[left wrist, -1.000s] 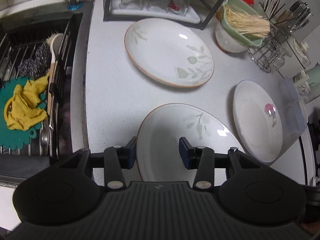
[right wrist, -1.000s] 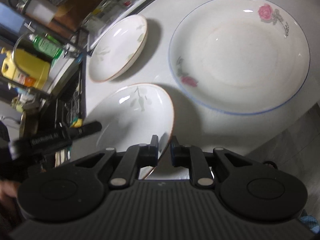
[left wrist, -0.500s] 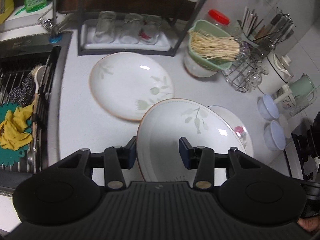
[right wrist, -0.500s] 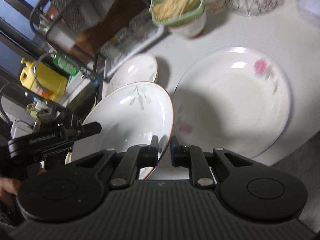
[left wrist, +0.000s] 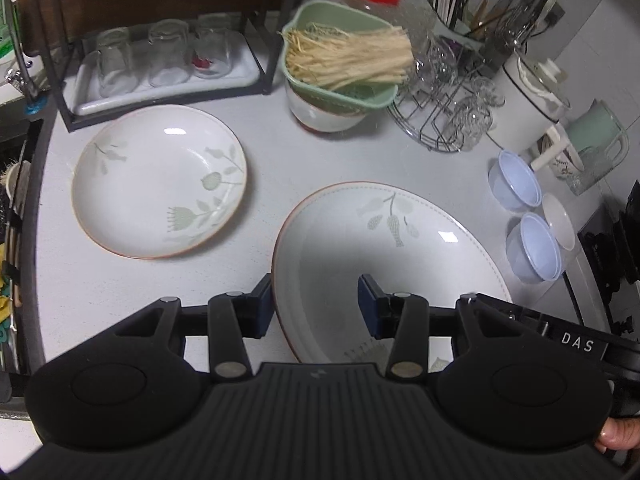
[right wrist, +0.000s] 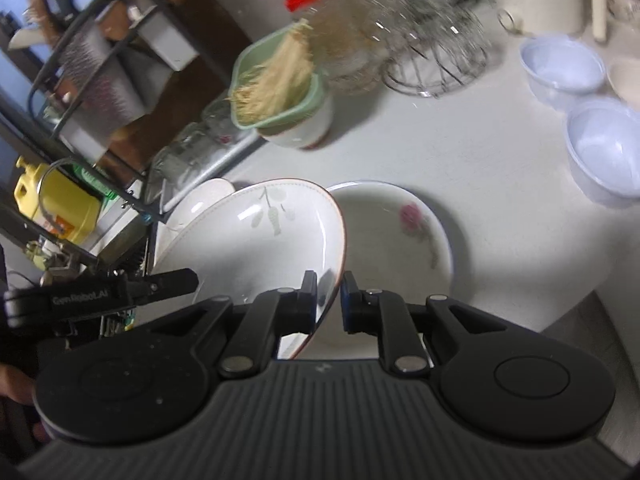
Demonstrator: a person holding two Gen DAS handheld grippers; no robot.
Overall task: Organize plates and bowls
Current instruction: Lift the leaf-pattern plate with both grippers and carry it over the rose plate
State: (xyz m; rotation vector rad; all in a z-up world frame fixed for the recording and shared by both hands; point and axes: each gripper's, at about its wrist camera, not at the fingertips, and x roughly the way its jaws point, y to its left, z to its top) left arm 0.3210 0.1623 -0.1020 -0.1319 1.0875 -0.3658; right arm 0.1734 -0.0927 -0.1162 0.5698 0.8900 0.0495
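Note:
A white leaf-patterned plate [left wrist: 384, 256] with a brown rim is held up off the counter, above a rose-patterned plate [right wrist: 400, 236] that lies on the counter. My right gripper [right wrist: 329, 286] is shut on the leaf plate's rim [right wrist: 276, 236]. My left gripper [left wrist: 316, 300] straddles the same plate's opposite rim with its jaws well apart, one finger outside the rim and one over the plate's inside. A second leaf-patterned plate [left wrist: 160, 180] lies flat on the counter to the left.
A green basket of noodles [left wrist: 344, 60] sits on a bowl at the back. A rack with glasses [left wrist: 160, 56], a wire glass stand [left wrist: 444, 112], two small plastic bowls [left wrist: 532, 244] and a kettle [left wrist: 532, 96] stand around. The sink edge [left wrist: 24, 184] is at left.
The held leaf plate has been lifted off the counter and carried right, over the rose plate. Both grippers rose with it; the counter looks farther away.

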